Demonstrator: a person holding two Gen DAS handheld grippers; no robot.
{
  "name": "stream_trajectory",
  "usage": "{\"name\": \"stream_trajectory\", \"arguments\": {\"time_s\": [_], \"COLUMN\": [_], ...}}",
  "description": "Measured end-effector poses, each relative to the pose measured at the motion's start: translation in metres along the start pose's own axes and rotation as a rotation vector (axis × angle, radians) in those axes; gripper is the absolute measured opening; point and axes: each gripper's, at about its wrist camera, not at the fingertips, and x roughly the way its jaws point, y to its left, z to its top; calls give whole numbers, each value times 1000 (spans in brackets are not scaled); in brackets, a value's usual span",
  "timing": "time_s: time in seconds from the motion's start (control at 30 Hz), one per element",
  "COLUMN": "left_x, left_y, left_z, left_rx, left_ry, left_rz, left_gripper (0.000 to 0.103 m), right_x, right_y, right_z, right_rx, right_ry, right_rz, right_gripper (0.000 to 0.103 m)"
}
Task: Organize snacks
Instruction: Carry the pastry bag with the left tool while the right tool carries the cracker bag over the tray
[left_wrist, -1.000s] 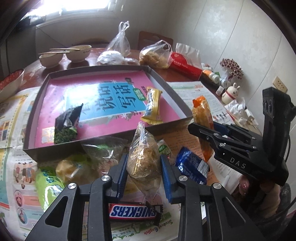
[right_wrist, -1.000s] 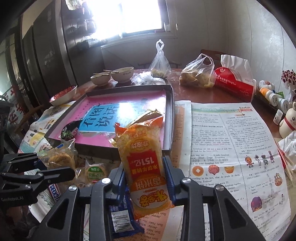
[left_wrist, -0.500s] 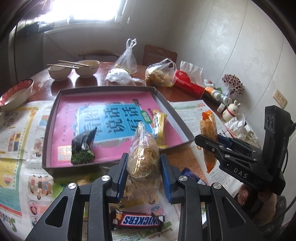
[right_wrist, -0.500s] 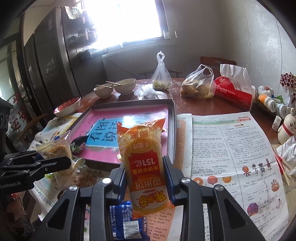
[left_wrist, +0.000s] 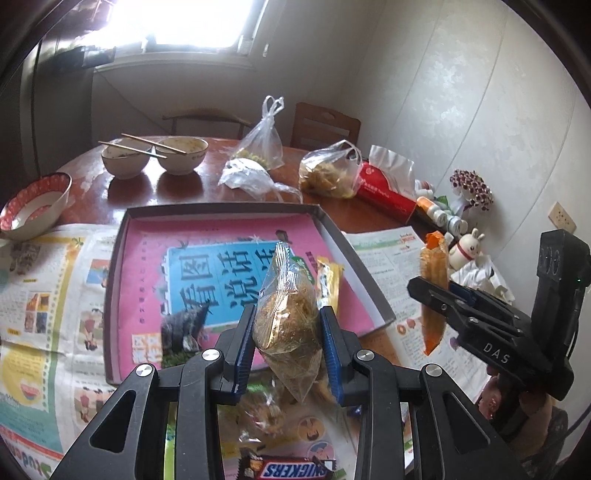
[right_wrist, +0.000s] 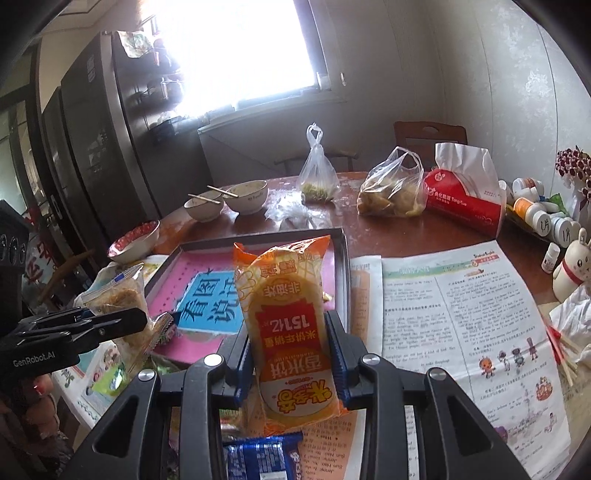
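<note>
My left gripper is shut on a clear packet of brown snack and holds it in the air above the near edge of the dark tray with a pink and blue lining. My right gripper is shut on an orange rice-cracker packet, held upright above the table right of the tray. In the left wrist view the right gripper and its orange packet show at the right. A yellow bar and a dark green packet lie in the tray.
A Snickers bar, a blue packet and green packets lie on newspaper below the grippers. Bowls with chopsticks, plastic bags, a red tissue pack, bottles and a rabbit figure stand at the far and right sides.
Both grippers have risen with their packets. The table and tray now sit lower and farther in both views, and the loose snacks below have dropped toward the frame bottom.
</note>
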Motion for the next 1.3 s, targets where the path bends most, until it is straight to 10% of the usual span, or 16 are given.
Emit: {"name": "stream_trajectory", "arguments": {"time_s": [1.3], "left_x": [60], "left_y": [26], "left_z": [36], "left_rx": [-23], "left_ry": [94], "left_rz": [22], "left_gripper": [34], "right_x": [63], "right_y": [-17], "right_z": [25], "right_rx": [85], "right_ry": [123], "right_rz": [19], "right_gripper": [36]}}
